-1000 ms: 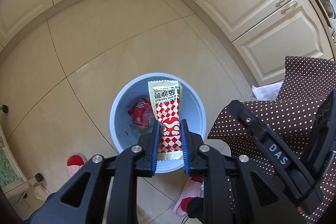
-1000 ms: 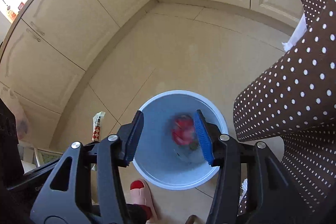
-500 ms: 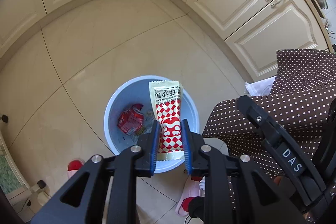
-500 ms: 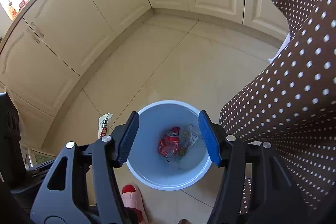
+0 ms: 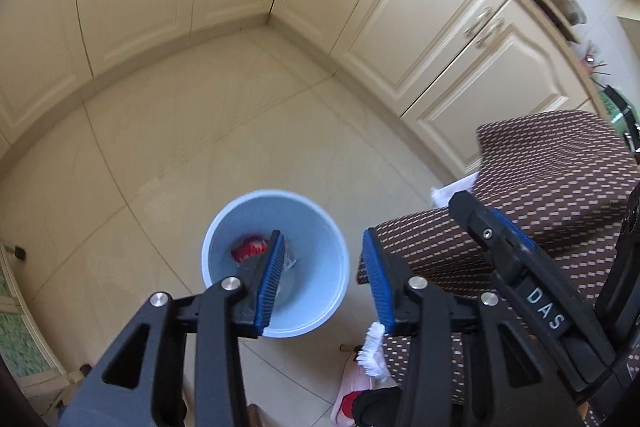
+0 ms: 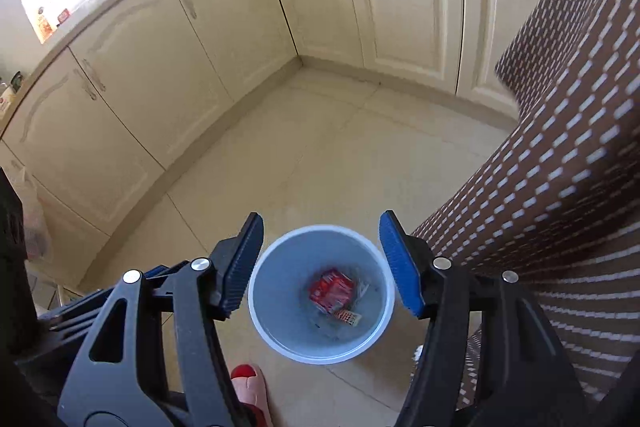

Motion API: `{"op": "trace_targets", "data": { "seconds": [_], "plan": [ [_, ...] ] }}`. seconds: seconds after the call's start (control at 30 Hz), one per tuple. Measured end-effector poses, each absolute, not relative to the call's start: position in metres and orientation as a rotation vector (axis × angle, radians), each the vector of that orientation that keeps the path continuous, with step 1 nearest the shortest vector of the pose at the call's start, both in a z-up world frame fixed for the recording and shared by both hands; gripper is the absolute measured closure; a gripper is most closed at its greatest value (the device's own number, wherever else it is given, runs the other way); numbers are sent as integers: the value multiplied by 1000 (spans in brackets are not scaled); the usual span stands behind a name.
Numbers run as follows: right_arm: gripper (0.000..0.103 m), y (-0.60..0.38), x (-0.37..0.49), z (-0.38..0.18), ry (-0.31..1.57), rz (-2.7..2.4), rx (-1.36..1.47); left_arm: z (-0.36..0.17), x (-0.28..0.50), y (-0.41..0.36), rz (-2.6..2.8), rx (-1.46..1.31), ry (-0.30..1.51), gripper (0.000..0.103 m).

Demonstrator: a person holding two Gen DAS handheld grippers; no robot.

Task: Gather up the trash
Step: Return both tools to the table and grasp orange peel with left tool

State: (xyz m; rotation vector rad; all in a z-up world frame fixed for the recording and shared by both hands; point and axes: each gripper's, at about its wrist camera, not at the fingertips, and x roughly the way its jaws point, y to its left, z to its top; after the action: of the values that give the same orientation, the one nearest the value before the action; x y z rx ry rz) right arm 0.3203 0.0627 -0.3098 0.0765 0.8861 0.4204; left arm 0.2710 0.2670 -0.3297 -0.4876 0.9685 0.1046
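**Both grippers empty above the bin, wrappers already inside**

A cream-tiled kitchen floor (image 5: 224, 131) runs into a corner of pale cabinet doors (image 5: 404, 27), with a brown dotted cloth (image 5: 552, 187) draped on the right.

Left wrist view: the left gripper (image 5: 322, 281) hangs over a light blue bin (image 5: 320, 227) that stands on the floor. Its fingers are opening, and nothing lies between them; only the bin's inner wall shows through the gap. Beyond the left finger, a red wrapper (image 5: 250, 247) lies at the bottom of the bin, partly hidden by that finger. To the right of the fingers, the other gripper's black body carries the white letters "DAS". Below the right finger, a white fringed edge and a pink slipper (image 5: 352, 387) show on the floor.

Right wrist view: the right gripper (image 6: 320, 263) has its fingers spread wide apart, framing the bin (image 6: 260, 311) with nothing between them. Inside, the red wrapper (image 6: 332, 289) lies beside a smaller red-and-white checked packet (image 6: 347, 315); any print on either is too small to read. A second slipper with a red toe (image 6: 248, 383) sits below the left finger.

Judging by this, the dropping step looks finished for these pieces. No loose trash shows on the visible floor, so whether anything remains to collect cannot be told from here.
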Motion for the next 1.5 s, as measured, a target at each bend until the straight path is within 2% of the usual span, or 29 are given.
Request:
{"op": "trace_targets", "data": {
  "seconds": [0.37, 0.67, 0.9, 1.17, 1.27, 1.33, 1.5],
  "plan": [
    [42, -31, 240, -168, 594, 298, 85, -193, 226, 176, -69, -345, 749, 54],
    [38, -175, 176, -104, 450, 85, 176, -127, 208, 36, -308, -169, 662, 50],
    [34, -286, 158, -99, 476, -141, 230, -128, 222, -77, -448, -23, 698, 49],
    [32, -333, 165, -119, 522, -183, 305, -152, 260, -130, -439, 54, 793, 50],
    [32, -340, 169, -124, 540, -159, 335, -159, 275, -139, -434, 65, 830, 62],
    [32, -341, 169, -124, 546, -146, 341, -165, 280, -143, -431, 71, 864, 77],
    [32, -336, 168, -118, 518, -141, 333, -154, 265, -134, -469, -7, 815, 89]
  ]
}}
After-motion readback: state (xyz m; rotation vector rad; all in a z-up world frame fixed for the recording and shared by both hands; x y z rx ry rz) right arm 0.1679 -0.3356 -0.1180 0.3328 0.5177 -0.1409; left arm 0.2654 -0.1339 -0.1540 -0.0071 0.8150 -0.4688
